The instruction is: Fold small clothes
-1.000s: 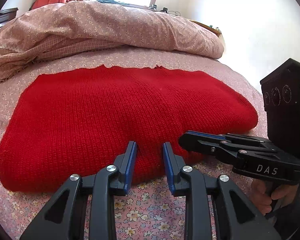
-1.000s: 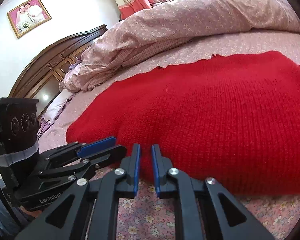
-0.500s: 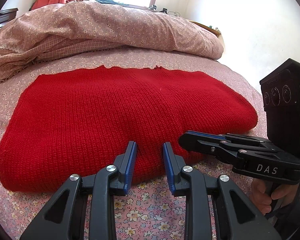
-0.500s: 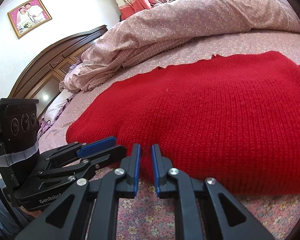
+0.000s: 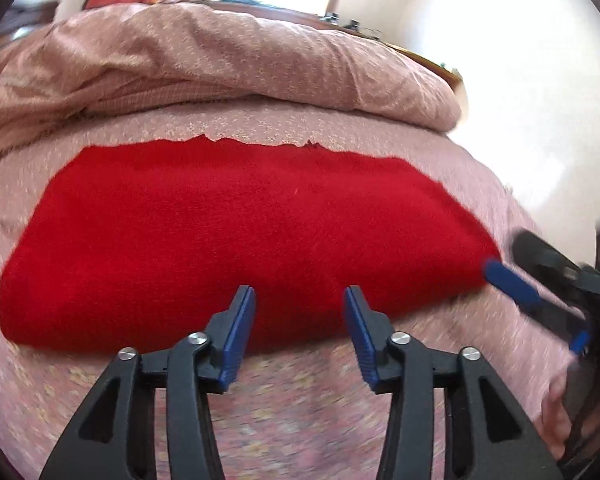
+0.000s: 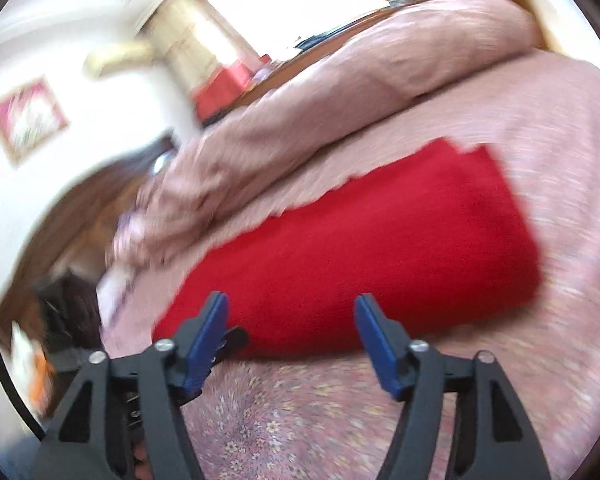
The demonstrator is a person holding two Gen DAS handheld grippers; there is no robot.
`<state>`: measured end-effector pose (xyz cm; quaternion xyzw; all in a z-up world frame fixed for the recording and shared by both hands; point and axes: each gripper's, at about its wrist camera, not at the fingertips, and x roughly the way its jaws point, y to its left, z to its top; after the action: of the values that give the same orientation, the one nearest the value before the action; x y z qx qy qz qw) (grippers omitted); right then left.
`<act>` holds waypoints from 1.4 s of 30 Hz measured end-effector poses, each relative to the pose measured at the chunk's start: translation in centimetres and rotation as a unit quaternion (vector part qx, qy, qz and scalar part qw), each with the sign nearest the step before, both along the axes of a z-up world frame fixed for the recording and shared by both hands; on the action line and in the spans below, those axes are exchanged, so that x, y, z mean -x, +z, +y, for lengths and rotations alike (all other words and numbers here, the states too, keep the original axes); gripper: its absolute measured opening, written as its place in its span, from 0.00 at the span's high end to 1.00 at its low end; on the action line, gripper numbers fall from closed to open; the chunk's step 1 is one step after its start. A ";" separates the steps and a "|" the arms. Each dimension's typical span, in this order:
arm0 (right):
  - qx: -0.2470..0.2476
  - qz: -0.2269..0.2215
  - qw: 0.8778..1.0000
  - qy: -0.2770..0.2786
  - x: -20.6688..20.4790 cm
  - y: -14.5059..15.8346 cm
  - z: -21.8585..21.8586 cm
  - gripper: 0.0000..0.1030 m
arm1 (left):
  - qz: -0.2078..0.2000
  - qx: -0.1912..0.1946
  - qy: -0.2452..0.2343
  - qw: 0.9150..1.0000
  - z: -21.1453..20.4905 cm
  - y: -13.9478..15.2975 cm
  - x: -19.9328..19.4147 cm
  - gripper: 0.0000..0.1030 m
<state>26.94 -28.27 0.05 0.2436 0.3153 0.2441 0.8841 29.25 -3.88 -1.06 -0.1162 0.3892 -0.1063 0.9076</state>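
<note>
Left wrist view shows one red knitted garment (image 5: 236,236) folded flat on the bed (image 5: 300,412), with my left gripper (image 5: 300,336) and right gripper (image 6: 292,340) each spreading two fingers apart, holding nothing.

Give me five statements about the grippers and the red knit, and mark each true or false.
1. The left gripper is open. True.
2. The right gripper is shut on the red knit. False: it is open and holds nothing.
3. The knit lies on the floral bedsheet. True.
4. The knit is blue. False: it is red.
5. A bunched quilt lies beyond the knit. True.
</note>
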 end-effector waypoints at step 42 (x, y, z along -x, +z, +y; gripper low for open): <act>-0.114 0.136 0.979 -0.102 -11.2 -5.2 -4.7 0.78 | -0.032 -0.009 0.088 0.996 -1.6 -0.9 -2.4 0.99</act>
<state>38.10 -32.95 -5.20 0.4043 0.3765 0.1510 0.8197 31.66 -5.49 -1.92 -0.1383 0.3489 -0.0258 0.9265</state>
